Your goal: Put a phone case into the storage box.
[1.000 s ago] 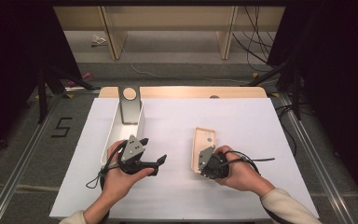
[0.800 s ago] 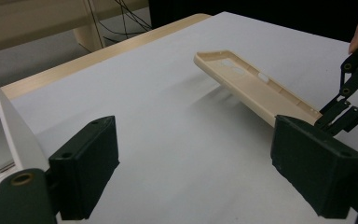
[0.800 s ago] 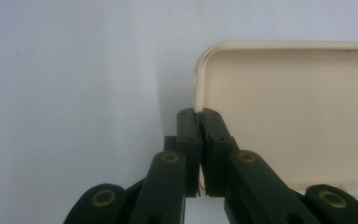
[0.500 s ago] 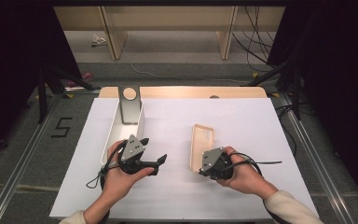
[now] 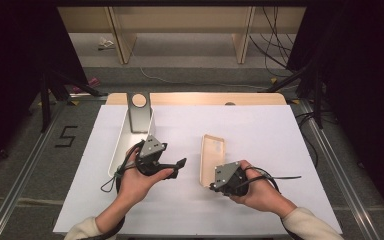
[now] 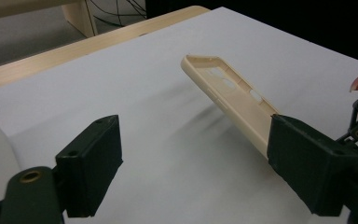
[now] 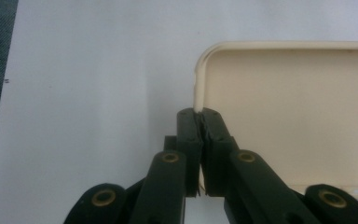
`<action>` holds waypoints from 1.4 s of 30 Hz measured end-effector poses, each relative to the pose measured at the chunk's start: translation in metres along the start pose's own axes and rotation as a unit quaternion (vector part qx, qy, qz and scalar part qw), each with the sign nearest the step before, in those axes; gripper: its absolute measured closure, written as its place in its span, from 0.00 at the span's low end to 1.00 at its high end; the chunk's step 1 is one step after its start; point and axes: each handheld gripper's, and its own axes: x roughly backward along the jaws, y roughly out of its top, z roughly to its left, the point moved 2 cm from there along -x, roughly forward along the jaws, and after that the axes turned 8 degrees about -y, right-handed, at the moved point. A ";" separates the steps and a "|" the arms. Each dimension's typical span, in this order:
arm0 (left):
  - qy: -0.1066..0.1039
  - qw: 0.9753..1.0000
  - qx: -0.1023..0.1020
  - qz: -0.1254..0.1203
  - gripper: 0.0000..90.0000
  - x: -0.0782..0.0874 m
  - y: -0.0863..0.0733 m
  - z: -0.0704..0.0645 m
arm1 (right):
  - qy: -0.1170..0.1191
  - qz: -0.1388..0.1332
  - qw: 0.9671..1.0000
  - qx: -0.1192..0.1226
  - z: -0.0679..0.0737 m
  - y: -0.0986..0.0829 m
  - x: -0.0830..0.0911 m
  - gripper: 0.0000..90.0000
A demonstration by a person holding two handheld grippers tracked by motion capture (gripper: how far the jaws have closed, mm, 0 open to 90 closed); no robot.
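My right gripper (image 5: 214,186) clamped on the near edge of the case (image 5: 212,156), tilting it up off the white sheet (image 5: 280,150) mid-table. Left gripper (image 5: 179,167) jaws apart, empty, beside the white bin (image 5: 121,145). Wood table edge (image 5: 260,98) at back; grey floor, cables (image 5: 275,45), dark room.

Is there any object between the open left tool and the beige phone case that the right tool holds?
Nothing visible. The left tool is open, and bare white table cover lies between it and the phone case. The right tool is shut on the case's rim, holding it tilted up.
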 end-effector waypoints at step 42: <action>-0.029 0.984 0.147 0.100 0.70 -0.080 0.045 0.025 | -0.024 -0.017 0.999 0.039 0.009 0.018 0.005 0.98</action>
